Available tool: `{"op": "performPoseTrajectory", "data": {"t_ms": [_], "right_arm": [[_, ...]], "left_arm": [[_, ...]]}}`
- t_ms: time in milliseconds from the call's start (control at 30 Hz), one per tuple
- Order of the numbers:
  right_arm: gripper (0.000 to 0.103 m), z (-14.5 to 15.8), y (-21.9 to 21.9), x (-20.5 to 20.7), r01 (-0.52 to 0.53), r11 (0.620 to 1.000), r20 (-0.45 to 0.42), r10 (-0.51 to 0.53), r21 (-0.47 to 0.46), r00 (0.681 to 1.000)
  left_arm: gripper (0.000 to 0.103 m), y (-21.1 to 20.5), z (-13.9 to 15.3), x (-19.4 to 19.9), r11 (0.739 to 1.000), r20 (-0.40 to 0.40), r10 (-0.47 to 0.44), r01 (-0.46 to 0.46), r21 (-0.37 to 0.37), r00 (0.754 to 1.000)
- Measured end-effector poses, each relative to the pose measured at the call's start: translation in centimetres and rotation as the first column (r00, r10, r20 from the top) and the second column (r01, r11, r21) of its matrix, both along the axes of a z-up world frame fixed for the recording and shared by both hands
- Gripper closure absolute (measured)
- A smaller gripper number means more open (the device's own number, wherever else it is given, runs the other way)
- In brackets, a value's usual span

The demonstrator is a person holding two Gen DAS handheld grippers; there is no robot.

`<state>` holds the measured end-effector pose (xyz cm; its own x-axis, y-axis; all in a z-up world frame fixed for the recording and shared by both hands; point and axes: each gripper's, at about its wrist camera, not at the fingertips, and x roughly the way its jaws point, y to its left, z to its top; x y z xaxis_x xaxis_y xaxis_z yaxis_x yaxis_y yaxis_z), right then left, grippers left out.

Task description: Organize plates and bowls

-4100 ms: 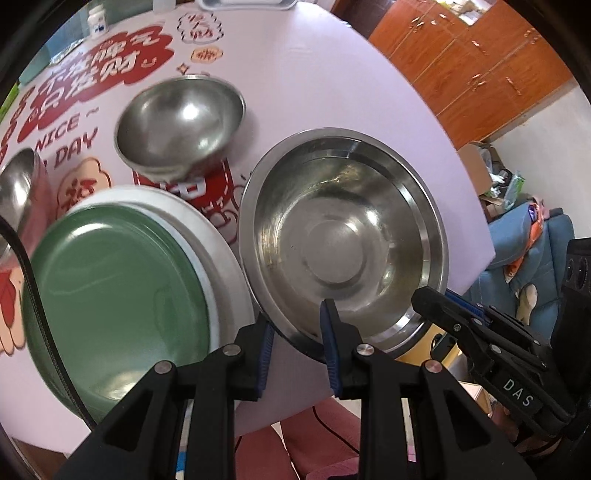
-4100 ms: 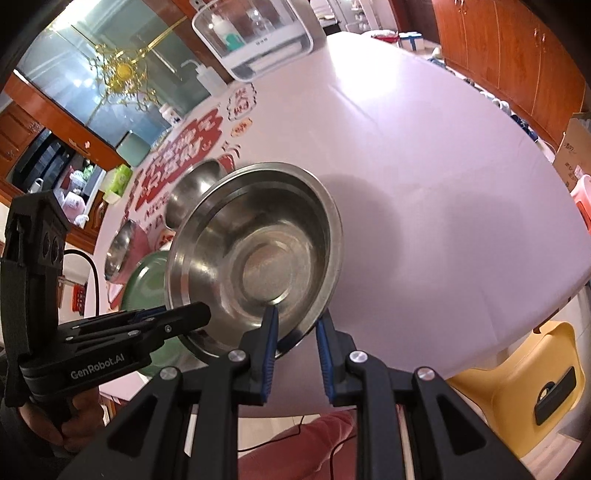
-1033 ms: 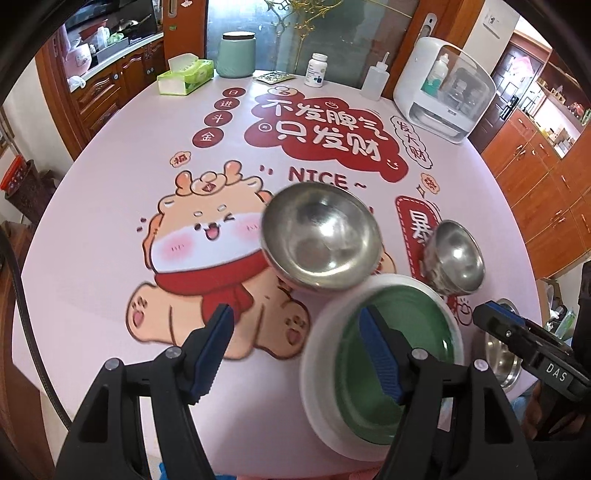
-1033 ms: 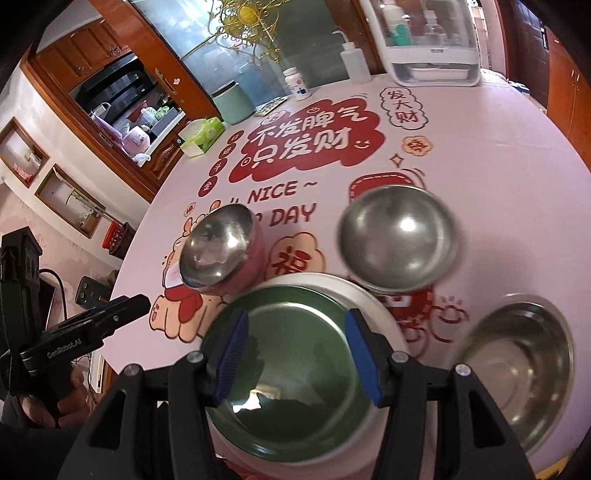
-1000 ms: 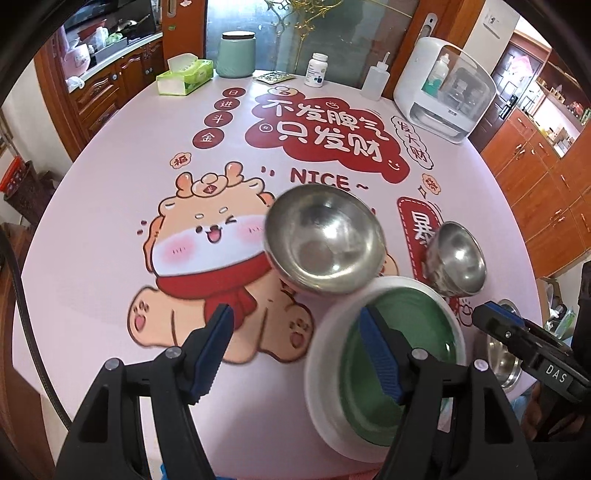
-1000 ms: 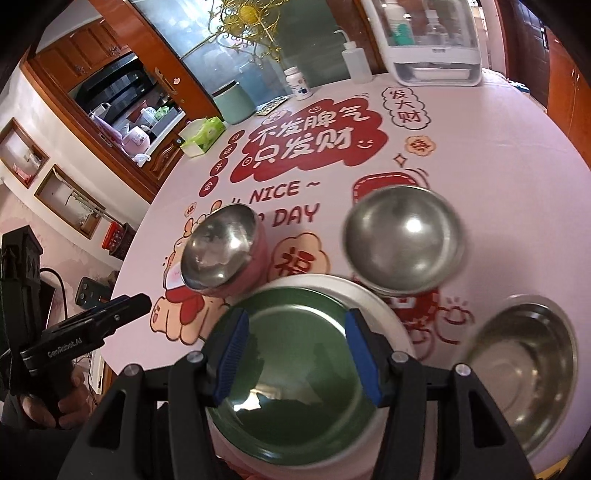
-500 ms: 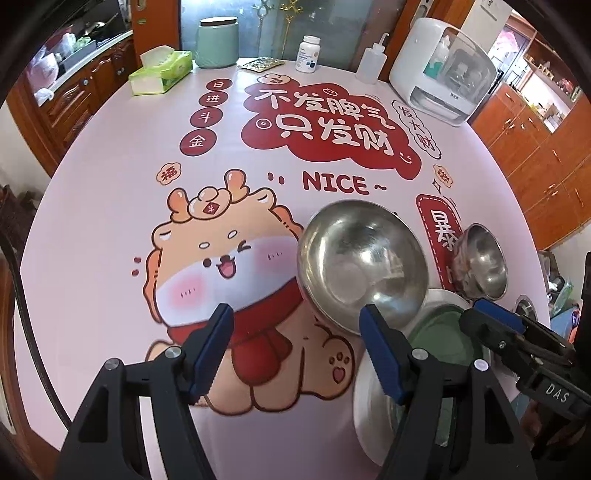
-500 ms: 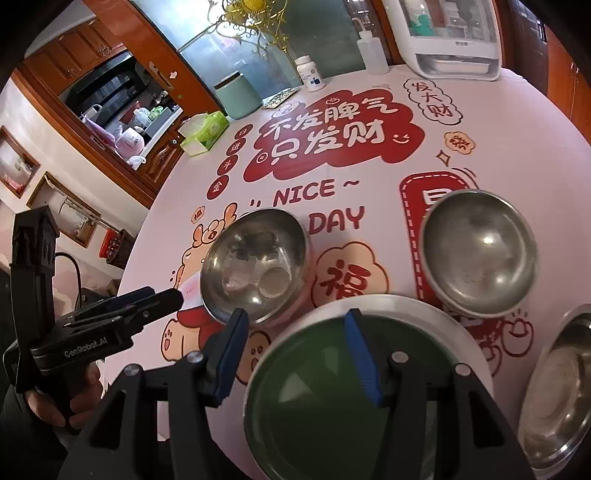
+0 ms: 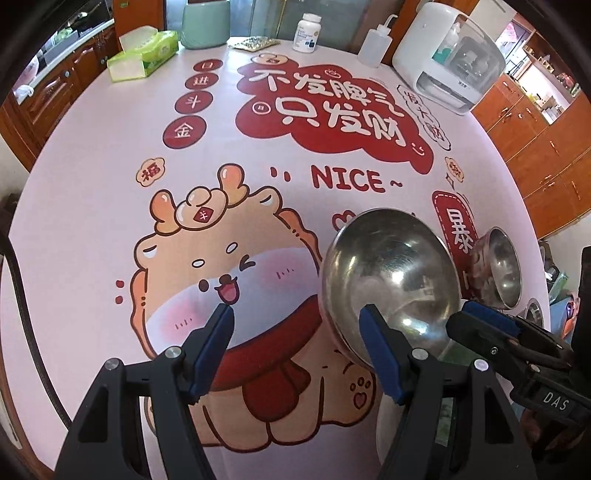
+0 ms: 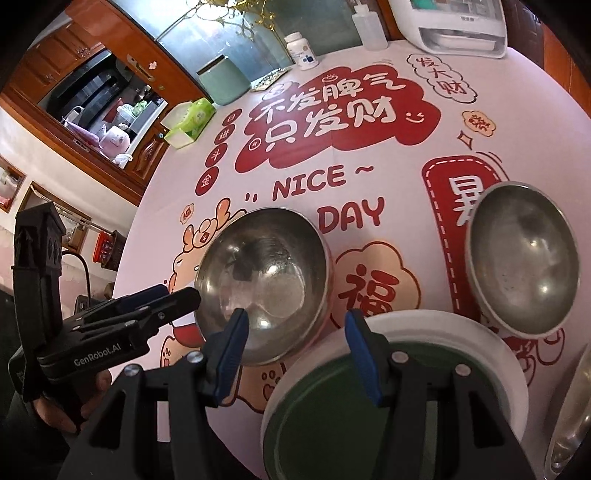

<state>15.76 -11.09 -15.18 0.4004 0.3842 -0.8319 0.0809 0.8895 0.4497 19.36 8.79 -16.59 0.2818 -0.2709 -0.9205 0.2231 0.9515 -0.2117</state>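
- The nearest steel bowl stood upright on the tabletop, over the cartoon print, just beside the stacked plates; it was empty apart from reflections.
- A green plate lay nested inside a white plate at the near edge; nothing lay on the green one. This pairing appeared to be the only stacking done.
- A second steel bowl stood apart to the right of the plates, empty, with a dull film inside.
- A larger steel bowl showed only as a sliver of rim at the right edge; its contents could not be judged.
- Judgement: the bowls remained separate, so nesting them was still outstanding; the task looked to be in an early-to-middle state.
- The left gripper had its jaws well apart and held nothing; the nearest bowl sat beyond and to the right of its right finger.
- The right gripper had its jaws moderately apart and empty, poised above the gap between the nearest bowl and the plates.
- Beyond, at the far edge: a tissue box, a teal canister, a pill bottle, a squeeze bottle and a white appliance, all untouched.
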Motion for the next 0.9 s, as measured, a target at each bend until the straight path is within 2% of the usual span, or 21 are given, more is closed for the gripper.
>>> {"op": "performPoseTrajectory", "data": {"t_ms": [367, 533, 833, 900], "right_arm": [[0.049, -2.0, 1.1, 1.6, -0.018, 1.0, -0.067, 0.018, 0.0, 0.998], [0.05, -2.6, 1.4, 2.2, -0.029, 1.0, -0.088, 0.029, -0.003, 0.996], [0.066, -3.6, 1.4, 2.9, -0.031, 1.0, -0.116, 0.03, -0.006, 0.993], [0.073, -3.8, 1.4, 3.0, -0.033, 0.999, -0.122, 0.032, -0.002, 0.992]], "left_arm": [[0.034, 0.2, -2.4, 1.9, 1.0, -0.063, -0.002, 0.0, -0.019, 0.998], [0.042, -0.2, -3.0, 2.3, 0.999, -0.084, -0.016, 0.013, -0.036, 0.996], [0.056, -1.3, -4.0, 2.8, 0.999, -0.111, -0.043, 0.04, -0.029, 0.993], [0.065, -1.3, -4.1, 2.9, 0.999, -0.117, -0.043, 0.039, -0.032, 0.992]]}}
